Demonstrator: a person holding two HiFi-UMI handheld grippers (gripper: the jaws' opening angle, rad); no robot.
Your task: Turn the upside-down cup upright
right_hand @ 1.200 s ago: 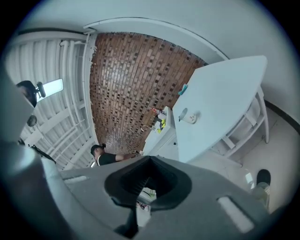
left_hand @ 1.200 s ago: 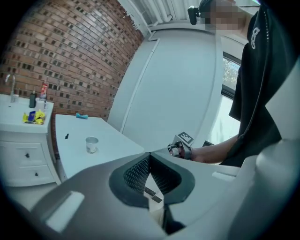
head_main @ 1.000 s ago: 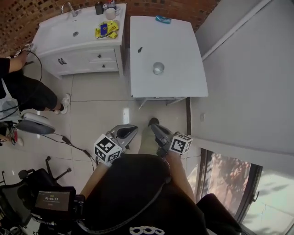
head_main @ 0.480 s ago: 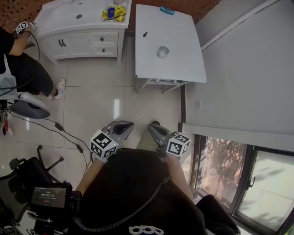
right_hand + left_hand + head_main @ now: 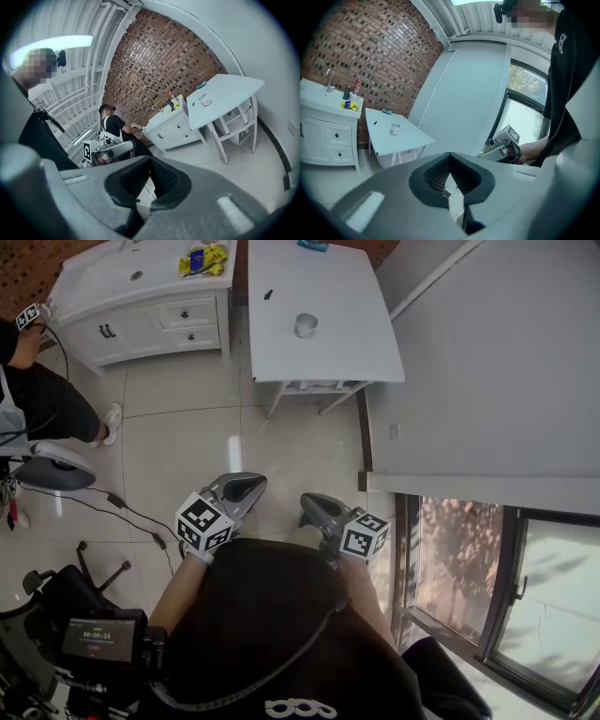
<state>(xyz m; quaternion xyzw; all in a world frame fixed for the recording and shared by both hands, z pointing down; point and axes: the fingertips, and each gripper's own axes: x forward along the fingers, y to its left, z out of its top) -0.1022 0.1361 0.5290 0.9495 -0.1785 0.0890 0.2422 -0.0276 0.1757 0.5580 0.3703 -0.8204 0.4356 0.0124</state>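
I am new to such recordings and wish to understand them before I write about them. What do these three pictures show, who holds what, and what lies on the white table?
There is no robot here. A person holds a hand tool with two jaws in each hand. The head view comes from a camera on the person's head. It looks down at the left gripper and the right gripper, which are held close to the body. The other two pictures come from a camera on each gripper and look along its jaws. Both grippers are shut and hold nothing. Far ahead stands a white table with a cup, a small dark thing and a blue thing on it. Nothing touches the cup.
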